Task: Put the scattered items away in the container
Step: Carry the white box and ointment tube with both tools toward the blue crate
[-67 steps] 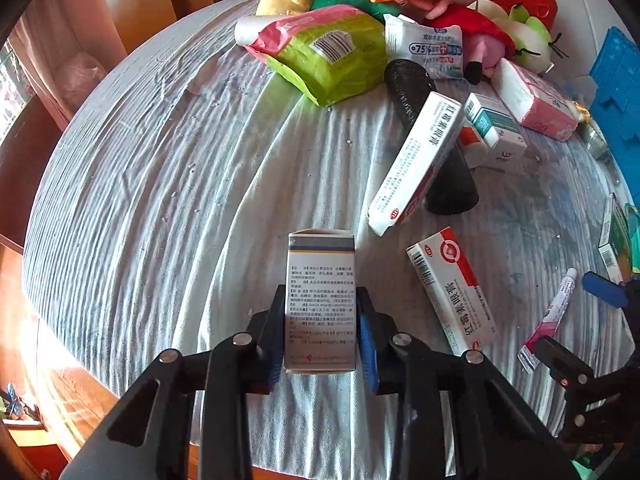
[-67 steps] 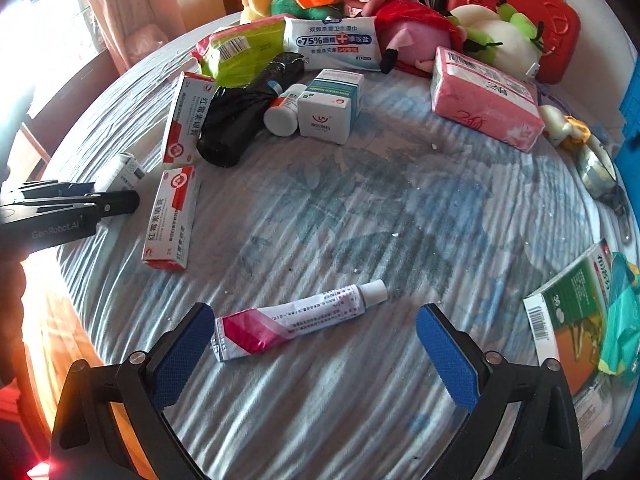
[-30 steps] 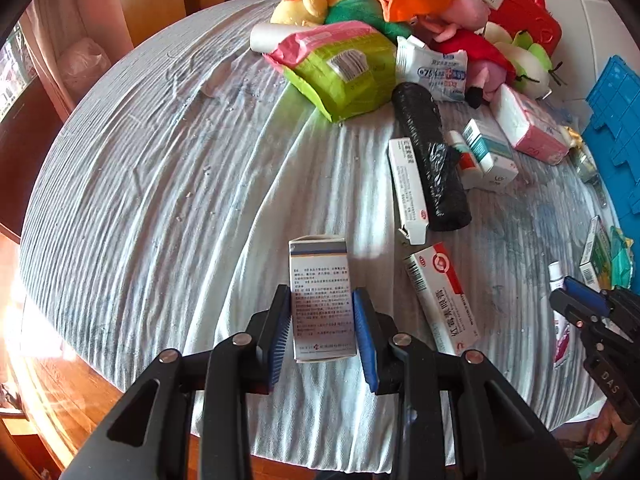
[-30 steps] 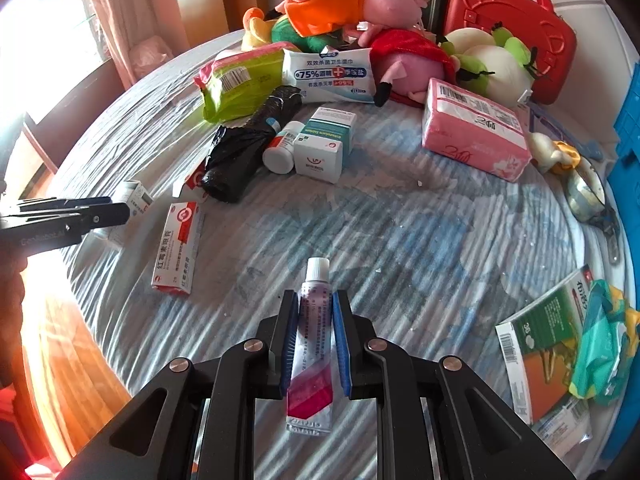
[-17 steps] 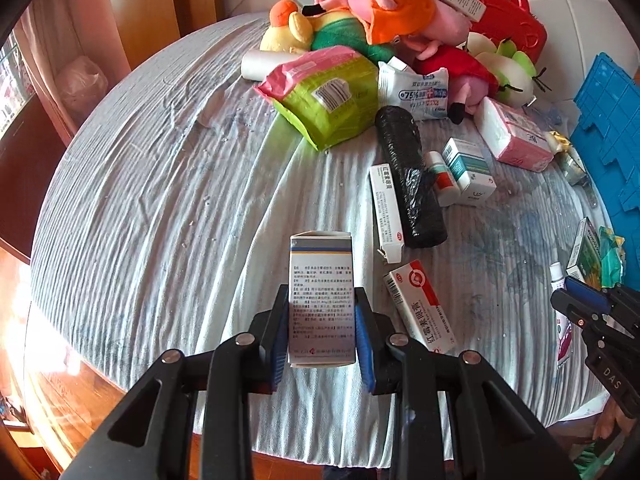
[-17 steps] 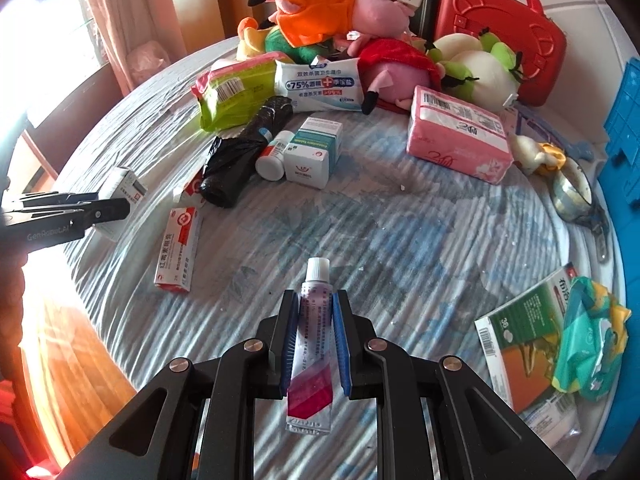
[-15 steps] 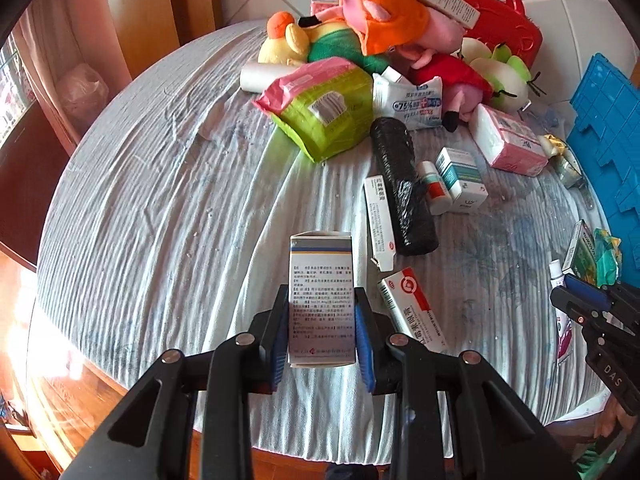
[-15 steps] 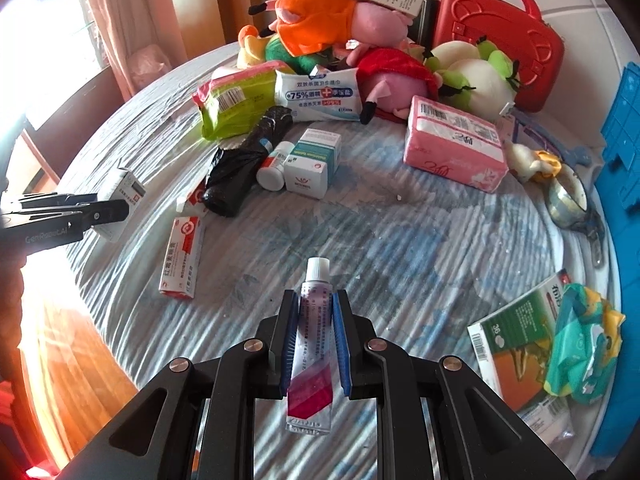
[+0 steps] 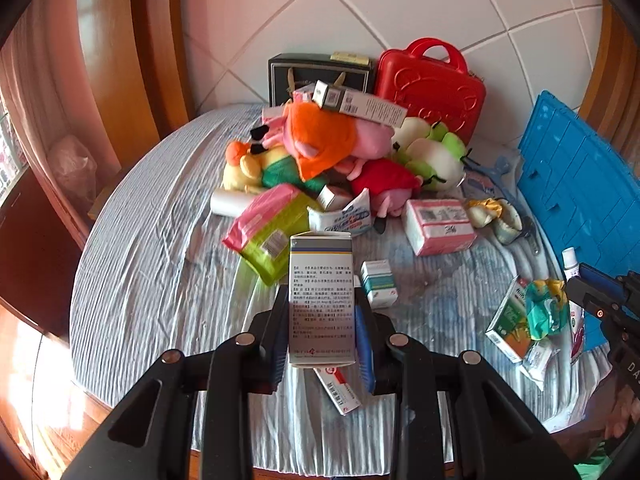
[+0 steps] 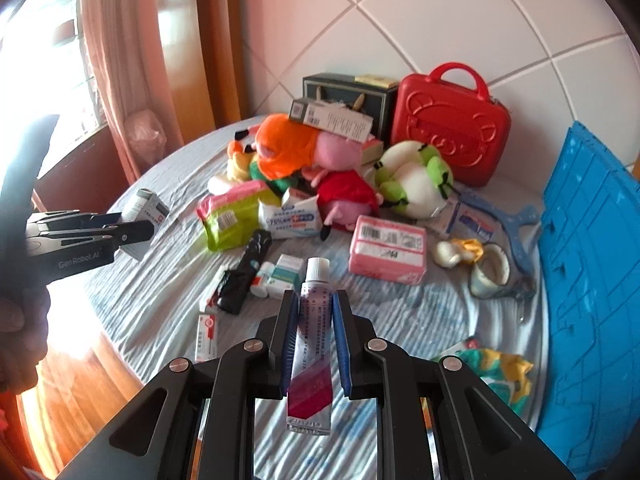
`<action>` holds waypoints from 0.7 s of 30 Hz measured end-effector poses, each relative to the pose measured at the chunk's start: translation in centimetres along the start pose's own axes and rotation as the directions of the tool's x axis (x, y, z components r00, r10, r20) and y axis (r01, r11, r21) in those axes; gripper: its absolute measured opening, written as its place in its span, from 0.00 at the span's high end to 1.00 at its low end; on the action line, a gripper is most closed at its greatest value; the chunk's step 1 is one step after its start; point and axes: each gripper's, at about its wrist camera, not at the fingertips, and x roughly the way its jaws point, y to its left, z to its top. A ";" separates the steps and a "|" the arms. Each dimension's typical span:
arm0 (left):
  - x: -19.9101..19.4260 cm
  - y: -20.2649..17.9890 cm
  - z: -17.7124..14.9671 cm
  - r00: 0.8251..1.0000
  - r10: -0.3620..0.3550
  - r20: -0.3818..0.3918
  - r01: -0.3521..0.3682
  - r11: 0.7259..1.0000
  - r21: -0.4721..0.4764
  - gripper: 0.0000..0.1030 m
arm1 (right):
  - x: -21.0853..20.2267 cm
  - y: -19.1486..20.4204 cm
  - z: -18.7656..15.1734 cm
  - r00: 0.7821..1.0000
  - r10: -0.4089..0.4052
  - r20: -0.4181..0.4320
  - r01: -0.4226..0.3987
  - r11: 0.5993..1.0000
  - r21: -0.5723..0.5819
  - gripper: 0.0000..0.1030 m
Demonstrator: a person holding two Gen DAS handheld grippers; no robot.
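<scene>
Left claw is up off the desk now, pinching the grey-and-white medicine box upright between its blue pads, and compared with a second ago the whole view has swung up from the cloth toward the tiled wall, so both loads are airborne and travelling. Sweeping rightward across the clutter left behind: one pink-and-green packet, one pack of wipes, a heap of plush toys I can't count cleanly with one long carton lying on top, two red-and-white cartons by one black roll, one small teal-and-white box with a small bottle beside it, one pink pack, one red case against the wall. Over on the right, the right claw is pressed together on the ointment tube, cap pointing forward, lifted clear as well. Farthest right stands the blue container, tilted on edge at the desk's rim; I'd judge that's where both are headed, two items in hand, most of the scatter not yet dealt with.
</scene>
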 end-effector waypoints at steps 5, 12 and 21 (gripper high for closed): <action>-2.9 -2.8 2.9 0.998 -0.032 0.060 0.030 0.999 0.038 0.73 | -4.8 -2.1 2.1 0.997 -0.022 0.077 0.020 0.999 0.029 0.83; -6.3 -8.5 6.7 0.989 -0.080 0.126 0.067 0.992 0.106 0.73 | -11.4 -6.6 3.7 0.985 -0.057 0.166 0.044 0.996 0.082 0.83; -8.6 -20.4 11.5 0.965 -0.190 0.180 0.151 0.966 0.211 0.73 | -18.4 -15.0 4.8 0.963 -0.114 0.244 0.079 0.986 0.147 0.83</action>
